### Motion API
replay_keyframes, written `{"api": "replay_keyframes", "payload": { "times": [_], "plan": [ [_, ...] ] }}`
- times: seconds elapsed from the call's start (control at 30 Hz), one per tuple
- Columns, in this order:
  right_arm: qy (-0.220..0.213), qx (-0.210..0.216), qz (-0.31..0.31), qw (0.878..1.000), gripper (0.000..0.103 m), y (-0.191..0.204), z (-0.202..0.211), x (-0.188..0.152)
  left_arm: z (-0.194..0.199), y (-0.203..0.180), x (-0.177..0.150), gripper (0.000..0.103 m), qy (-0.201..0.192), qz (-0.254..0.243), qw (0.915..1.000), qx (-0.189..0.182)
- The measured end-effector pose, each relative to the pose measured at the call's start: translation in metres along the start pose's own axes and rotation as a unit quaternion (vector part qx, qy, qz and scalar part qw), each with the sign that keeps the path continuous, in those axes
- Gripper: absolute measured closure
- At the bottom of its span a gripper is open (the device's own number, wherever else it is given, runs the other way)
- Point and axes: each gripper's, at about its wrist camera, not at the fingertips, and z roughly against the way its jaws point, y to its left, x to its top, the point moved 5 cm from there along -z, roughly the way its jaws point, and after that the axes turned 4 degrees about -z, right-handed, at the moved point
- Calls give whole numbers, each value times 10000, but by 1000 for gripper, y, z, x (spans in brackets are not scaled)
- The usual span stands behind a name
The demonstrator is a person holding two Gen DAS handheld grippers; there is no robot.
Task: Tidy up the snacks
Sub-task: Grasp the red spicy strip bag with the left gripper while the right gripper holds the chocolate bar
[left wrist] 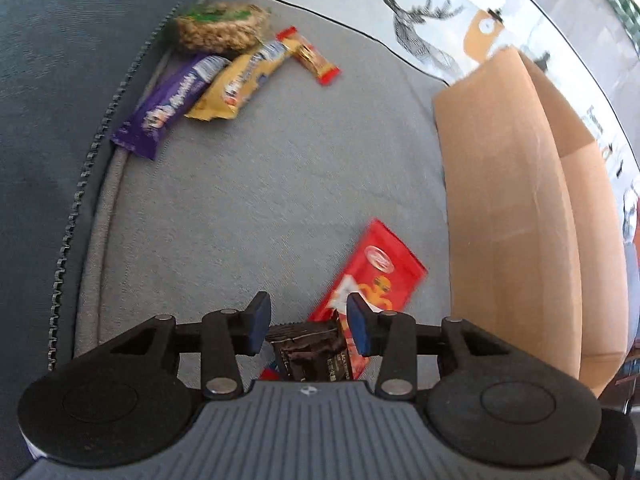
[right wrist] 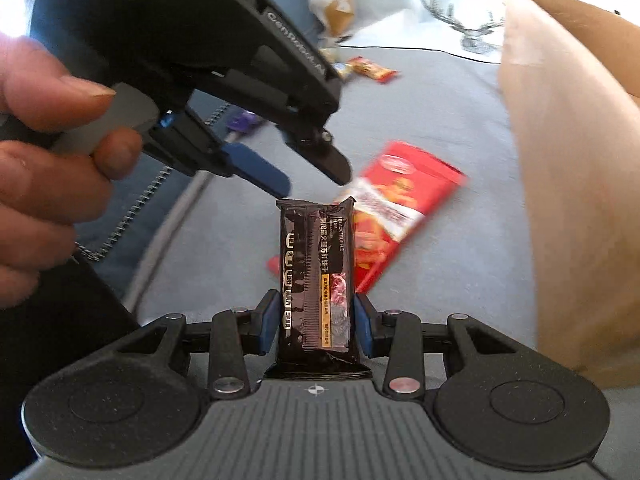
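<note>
Clamping the black truffle cracker pack (right wrist: pixel 316 280) squarely, the right claw (right wrist: pixel 316 322) holds firm — the left claw (right wrist: pixel 310 178) hovers empty, part-open, just above the pack's top. Best carry it level over the cardboard box (right wrist: pixel 576 168) wall — clearing the red snack packet (right wrist: pixel 404 200) on the sofa cushion (right wrist: pixel 460 120).

The dark snack packet (right wrist: pixel 316 276) carries the words "BLACK TRUFFLE" in small white letters near its top end, beside lines of Chinese characters too small to make out. Above that packet, the black body of the left tongs (right wrist: pixel 310 184) bears raised lettering, partly readable as "GenRobot".
</note>
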Motion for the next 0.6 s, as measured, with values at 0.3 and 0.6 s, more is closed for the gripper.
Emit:
{"api": "replay_keyframes", "payload": {
  "times": [0.3,0.6],
  "plan": [
    [-265,-834,-99,9961,62,4,22,2,-11,-10,5,39,226,-251,9988,-351],
    [-133,-1403,-694,9876,62,-15,23,-10,-20,-46,-6,31,248,-1431,9891,230]
  ]
}}
